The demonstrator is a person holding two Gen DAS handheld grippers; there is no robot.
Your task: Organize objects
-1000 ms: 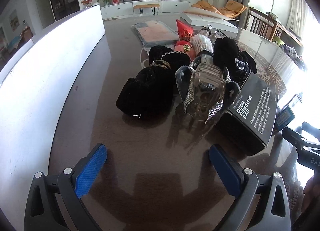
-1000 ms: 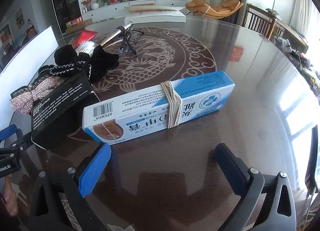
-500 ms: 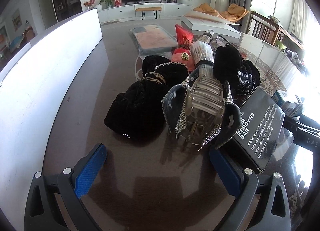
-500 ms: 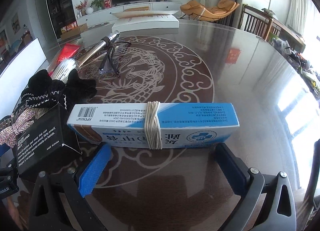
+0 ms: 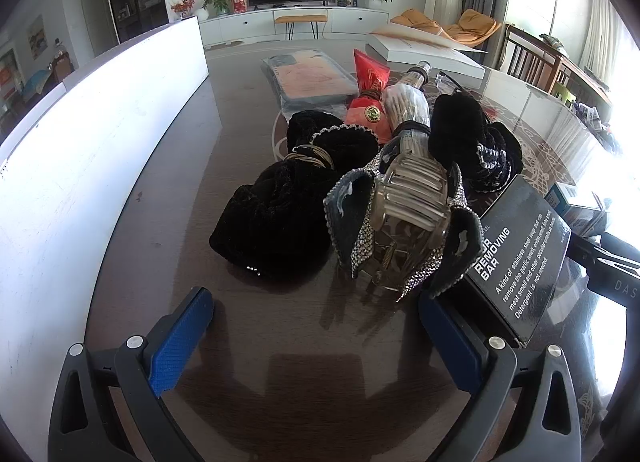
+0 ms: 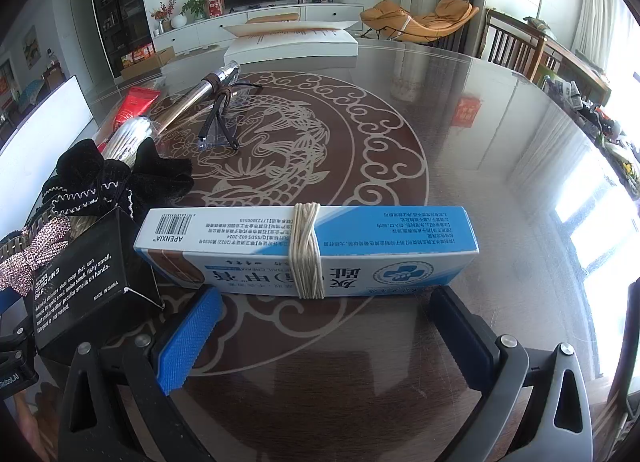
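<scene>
A heap of small items lies on the dark glass table. In the left wrist view a rhinestone hair claw clip (image 5: pixel 404 218) stands just ahead of my open left gripper (image 5: pixel 316 326), with black velvet scrunchies (image 5: pixel 276 218) to its left and a black "odor removing bar" box (image 5: pixel 520 258) to its right. In the right wrist view a blue and white cream box (image 6: pixel 308 246) bound with twine lies crosswise just past the tips of my open right gripper (image 6: pixel 324 318). Nothing sits between either pair of fingers.
A white board (image 5: pixel 92 134) stands along the table's left side. Behind the heap lie a red packet (image 5: pixel 370 74), a silver bottle (image 6: pixel 176 110), clear glasses (image 6: pixel 224 122), a wrapped flat package (image 5: pixel 308 82) and a white box (image 6: pixel 292 42). A patterned table centre (image 6: pixel 320 150) stretches beyond.
Both grippers have moved forward. The hair clip and the cream box now sit closer to the fingertips, and the cream box has come to lie square across the right gripper.
</scene>
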